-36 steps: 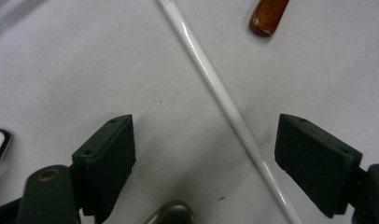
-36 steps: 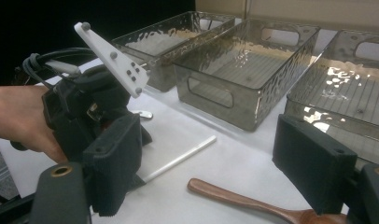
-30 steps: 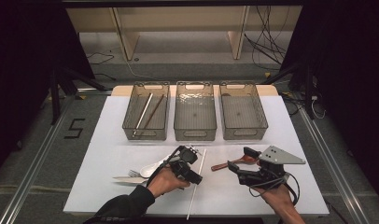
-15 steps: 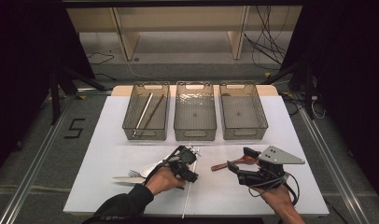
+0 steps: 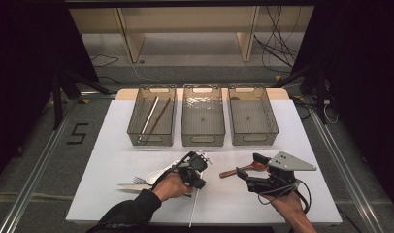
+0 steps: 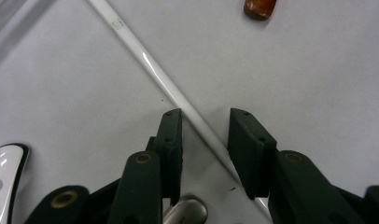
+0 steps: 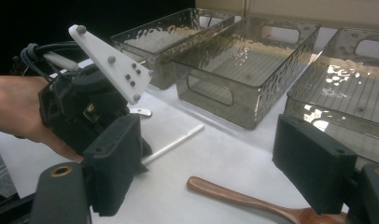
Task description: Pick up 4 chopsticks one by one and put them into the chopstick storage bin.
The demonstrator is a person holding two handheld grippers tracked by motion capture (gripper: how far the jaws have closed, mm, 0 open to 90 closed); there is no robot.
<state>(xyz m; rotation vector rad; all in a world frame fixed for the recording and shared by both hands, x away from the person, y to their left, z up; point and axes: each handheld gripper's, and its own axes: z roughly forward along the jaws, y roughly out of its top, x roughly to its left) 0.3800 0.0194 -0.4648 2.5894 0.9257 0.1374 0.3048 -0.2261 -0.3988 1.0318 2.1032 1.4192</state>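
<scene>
Left gripper (image 6: 204, 140) jaws just closing around white chopstick (image 6: 178, 84), pads not yet touching; chopstick flat on worktop (image 5: 112, 145) before three bins. Right gripper (image 7: 211, 168) spread wide, empty, over wooden spoon (image 7: 243, 200). Risk: thin round stick lies diagonal across jaws, may roll or pivot out.
</scene>
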